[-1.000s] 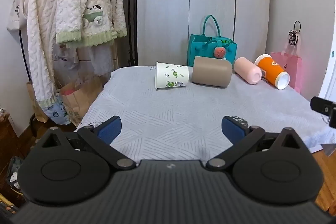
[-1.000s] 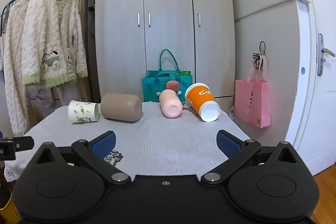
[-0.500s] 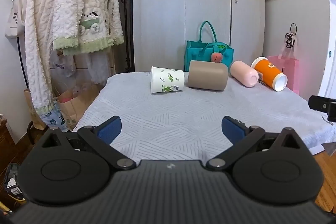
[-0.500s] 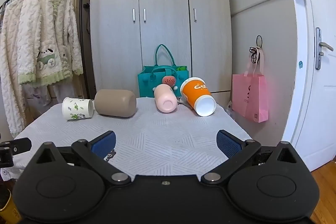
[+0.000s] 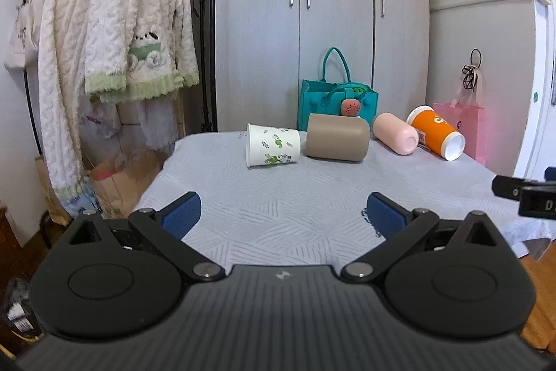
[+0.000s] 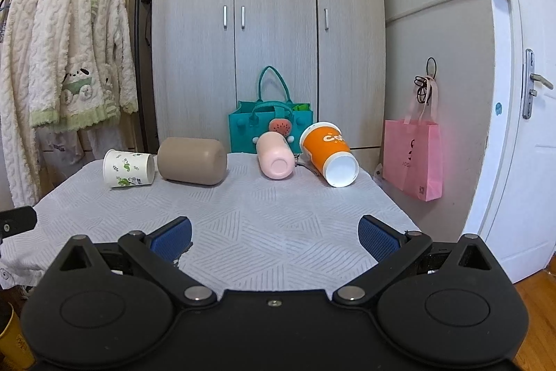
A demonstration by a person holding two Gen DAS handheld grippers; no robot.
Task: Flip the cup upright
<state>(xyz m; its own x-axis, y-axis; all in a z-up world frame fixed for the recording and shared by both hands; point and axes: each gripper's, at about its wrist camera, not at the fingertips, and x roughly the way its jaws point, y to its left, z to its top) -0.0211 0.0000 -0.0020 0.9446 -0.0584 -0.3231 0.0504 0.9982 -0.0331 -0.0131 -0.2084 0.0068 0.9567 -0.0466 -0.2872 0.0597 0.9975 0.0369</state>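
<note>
Several cups lie on their sides in a row at the far edge of the grey-clothed table (image 5: 278, 197): a white leaf-print paper cup (image 5: 272, 144) (image 6: 128, 168), a tan cup (image 5: 337, 137) (image 6: 191, 161), a pink cup (image 5: 395, 133) (image 6: 275, 155) and an orange cup (image 5: 436, 132) (image 6: 329, 148). My left gripper (image 5: 283, 214) is open and empty over the near table edge. My right gripper (image 6: 274, 237) is open and empty, also near the front edge, well short of the cups.
A teal bag (image 5: 335, 96) stands behind the cups against the grey wardrobe (image 6: 267, 23). A clothes rack with fluffy garments (image 5: 114, 40) stands left of the table. A pink bag (image 6: 413, 159) hangs on the right, beside a white door (image 6: 528, 93).
Both views have tilted up and lowered slightly, so the cups sit lower in the frames. Both grippers stay open. The cups have not moved.
</note>
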